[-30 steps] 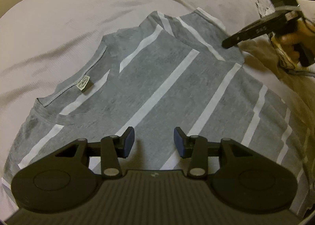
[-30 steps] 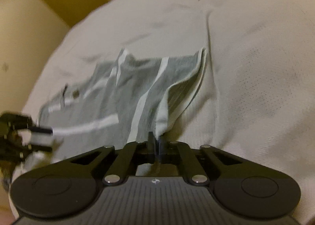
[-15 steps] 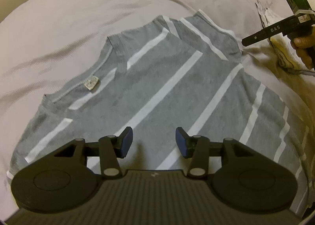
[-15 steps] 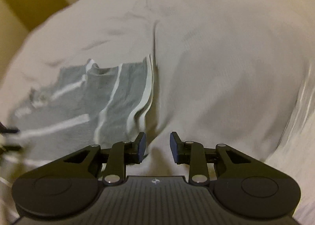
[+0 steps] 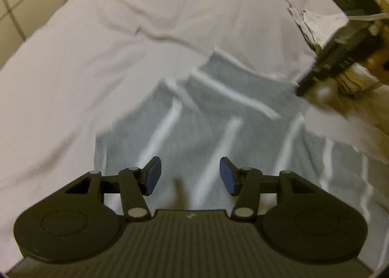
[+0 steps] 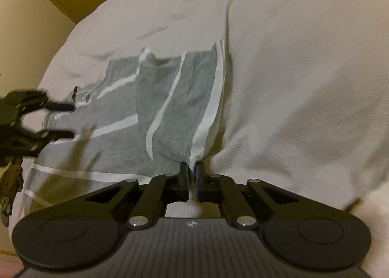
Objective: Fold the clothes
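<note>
Grey striped shirt (image 6: 170, 107) lies spread on the white bedsheet (image 6: 291, 71). Right gripper (image 6: 192, 173) is pinching its near sleeve edge; left gripper (image 5: 189, 175) hovers spread above it. Soft, light, limp: likely best pinched at hems.

Matt knit shirt (image 6: 170, 97), woven bedsheet (image 6: 291, 71) — matt

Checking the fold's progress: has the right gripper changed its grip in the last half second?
Yes. The right gripper, open half a second ago, is now shut on the striped shirt hem, beside the same bedsheet crease.
</note>
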Demonstrator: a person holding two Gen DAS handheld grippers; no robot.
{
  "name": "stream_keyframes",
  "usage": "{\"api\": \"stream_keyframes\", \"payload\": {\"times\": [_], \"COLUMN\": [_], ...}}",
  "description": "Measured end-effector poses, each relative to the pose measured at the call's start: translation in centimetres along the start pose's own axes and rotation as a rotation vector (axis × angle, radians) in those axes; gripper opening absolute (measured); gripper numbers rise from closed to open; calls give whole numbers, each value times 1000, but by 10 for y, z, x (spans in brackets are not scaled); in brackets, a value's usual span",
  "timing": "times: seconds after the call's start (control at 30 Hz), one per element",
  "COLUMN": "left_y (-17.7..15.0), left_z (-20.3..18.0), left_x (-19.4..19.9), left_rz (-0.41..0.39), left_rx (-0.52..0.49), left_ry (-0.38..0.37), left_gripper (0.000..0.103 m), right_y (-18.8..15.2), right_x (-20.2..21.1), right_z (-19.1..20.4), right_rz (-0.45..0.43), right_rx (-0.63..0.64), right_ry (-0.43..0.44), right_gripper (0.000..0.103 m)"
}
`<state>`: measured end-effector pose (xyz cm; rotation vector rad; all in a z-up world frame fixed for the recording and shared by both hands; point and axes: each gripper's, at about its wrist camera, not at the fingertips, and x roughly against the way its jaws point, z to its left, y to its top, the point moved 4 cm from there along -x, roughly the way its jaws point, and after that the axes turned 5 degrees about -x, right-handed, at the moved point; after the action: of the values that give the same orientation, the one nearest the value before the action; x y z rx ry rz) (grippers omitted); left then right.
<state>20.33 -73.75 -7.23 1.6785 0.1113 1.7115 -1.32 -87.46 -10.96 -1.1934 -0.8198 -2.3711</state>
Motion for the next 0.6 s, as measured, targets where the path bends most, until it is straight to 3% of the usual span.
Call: {"api": "stream_keyframes", "payload": {"times": [0.17, 0.37, 0.5, 0.53, 0.57, 0.6], "left_y": [33, 43, 37, 35, 32, 31], "left_z": [14, 37, 48, 51, 54, 56], "left_x": [-33, -70, -88, -92, -96, -98], "left_rz": [-45, -14, 30, 42, 56, 65], "left_rx": [-39, -52, -89, -96, -95, -89], "left_ry": [33, 73, 79, 82, 87, 86], "left_gripper": [49, 50, 49, 48, 37, 16], "right_y": [-8, 10, 44, 52, 61, 70], "right_x": [11, 16, 15, 14, 8, 2], "right_z": [3, -2, 5, 7, 10, 11], "right_rz": [24, -87, -158, -175, -181, -186], "right_rx": [-68, -65, 88, 126, 160, 184], "right_ry": [-31, -137, -124, -122, -133, -142], "right_gripper": [4, 23, 46, 47, 47, 47]}}
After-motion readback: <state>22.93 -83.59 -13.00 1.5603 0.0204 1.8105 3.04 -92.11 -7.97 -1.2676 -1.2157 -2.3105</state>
